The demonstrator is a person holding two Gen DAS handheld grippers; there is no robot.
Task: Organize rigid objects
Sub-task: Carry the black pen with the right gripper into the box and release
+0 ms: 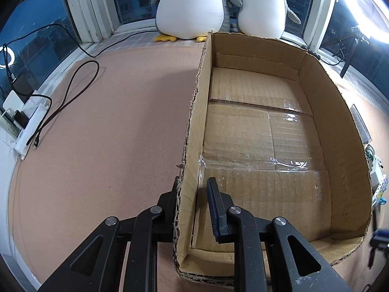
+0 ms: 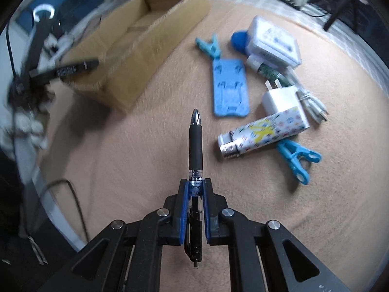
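An open cardboard box [image 1: 257,131] sits on the pink mat; it holds nothing. My left gripper [image 1: 192,194] straddles the box's near-left wall, one finger outside and one inside, with a small gap left between the inner pad and the wall. In the right wrist view the box [image 2: 136,46] lies at the upper left. My right gripper [image 2: 195,194] is shut on a black pen [image 2: 196,141], which points forward above the mat. Loose items lie to the right: a blue phone stand [image 2: 229,88], blue clips [image 2: 296,158], a patterned tube [image 2: 265,131], a white charger [image 2: 282,101] and a clear case [image 2: 274,41].
Two plush penguins [image 1: 192,7] stand on the window sill behind the box. A power strip [image 1: 26,124] and cables [image 1: 73,87] lie at the mat's left edge. A blue ball [image 2: 239,41] and a cable [image 2: 308,102] sit among the loose items.
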